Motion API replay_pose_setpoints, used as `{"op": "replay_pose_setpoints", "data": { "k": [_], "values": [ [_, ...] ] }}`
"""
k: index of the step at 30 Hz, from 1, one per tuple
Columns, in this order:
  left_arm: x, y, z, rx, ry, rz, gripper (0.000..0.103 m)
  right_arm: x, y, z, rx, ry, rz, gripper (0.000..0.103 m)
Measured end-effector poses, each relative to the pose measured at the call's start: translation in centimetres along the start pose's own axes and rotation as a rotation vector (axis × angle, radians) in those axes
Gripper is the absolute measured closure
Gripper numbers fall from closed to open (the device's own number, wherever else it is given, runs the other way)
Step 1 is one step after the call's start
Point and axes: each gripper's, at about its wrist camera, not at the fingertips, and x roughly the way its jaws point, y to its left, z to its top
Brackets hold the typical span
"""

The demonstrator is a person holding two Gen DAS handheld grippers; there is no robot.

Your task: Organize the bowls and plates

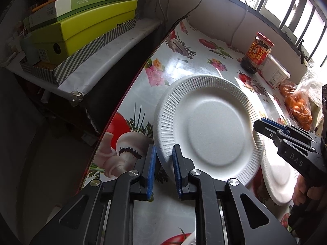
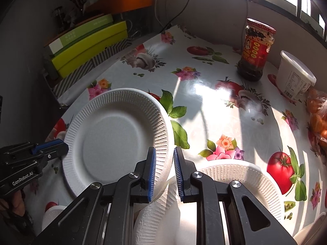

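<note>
A white paper plate (image 1: 206,126) with a ribbed rim is held between both grippers, tilted above the flowered tablecloth (image 1: 179,65). My left gripper (image 1: 164,150) is shut on its near left rim; the right wrist view shows this gripper (image 2: 62,146) at the plate's (image 2: 114,138) left edge. My right gripper (image 2: 165,152) is shut on the opposite rim and shows at the right of the left wrist view (image 1: 258,122). Another ribbed paper plate (image 2: 241,173) lies under and to the right, with more white paper ware (image 2: 155,214) beneath my right fingers.
A red-labelled sauce jar (image 2: 255,53), a white tub (image 2: 294,75) and a bag of oranges (image 2: 316,118) stand at the far right by the wall. Green boxes (image 1: 81,32) sit on a shelf beyond the table's left edge (image 1: 126,96). A hand (image 1: 306,187) holds the right gripper.
</note>
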Motion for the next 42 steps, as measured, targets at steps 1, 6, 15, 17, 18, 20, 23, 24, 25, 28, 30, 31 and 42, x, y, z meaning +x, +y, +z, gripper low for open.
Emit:
{"op": "replay_pose_setpoints", "data": {
  "k": [1,6,15,17,18,20,23,24,25,28,30,31,42],
  "values": [
    [-0.1,0.1,-0.1,0.0,-0.002,0.002,0.086,-0.1,0.1,0.0,0.001,-0.001,0.0,0.085],
    [-1.0,0.5,-0.2,-0.007,-0.015,-0.001,0.086,-0.9,0.5,-0.2,0.01,-0.009,0.009,0.085],
    [-3.3,0.7,-0.9,-0.01,-0.044,0.0,0.085,-3.1,1.5,-0.5,0.016,-0.038,0.024,0.085],
    [-3.9,0.8,-1.2,-0.008,-0.048,0.0,0.085,-3.6,1.7,-0.7,0.016,-0.041,0.025,0.085],
    [-4.2,0.8,-1.3,-0.007,-0.051,-0.001,0.085,-3.8,1.9,-0.8,0.015,-0.042,0.025,0.085],
    [-4.8,0.8,-1.7,-0.006,-0.056,-0.002,0.085,-4.5,2.1,-1.1,0.018,-0.046,0.024,0.085],
    [-5.8,0.7,-2.3,-0.005,-0.065,-0.008,0.086,-5.6,2.6,-1.7,0.016,-0.056,0.02,0.085],
    [-6.1,0.6,-2.5,-0.01,-0.061,-0.004,0.086,-6.0,2.7,-1.9,0.017,-0.058,0.019,0.085],
    [-6.4,0.5,-2.6,-0.009,-0.064,-0.005,0.086,-6.4,2.8,-2.1,0.019,-0.061,0.019,0.085],
    [-7.4,0.3,-3.3,-0.007,-0.075,-0.009,0.085,-7.6,3.3,-2.9,0.021,-0.073,0.02,0.085],
    [-8.0,0.2,-3.9,-0.007,-0.081,-0.011,0.085,-8.4,3.5,-3.5,0.026,-0.077,0.019,0.085],
    [-8.2,0.2,-4.1,-0.004,-0.08,-0.01,0.085,-8.7,3.6,-3.9,0.028,-0.077,0.019,0.085],
    [-10.3,-0.8,-8.0,0.027,-0.073,-0.021,0.085,-11.9,3.9,-8.3,0.07,-0.081,0.019,0.085]
  ]
}}
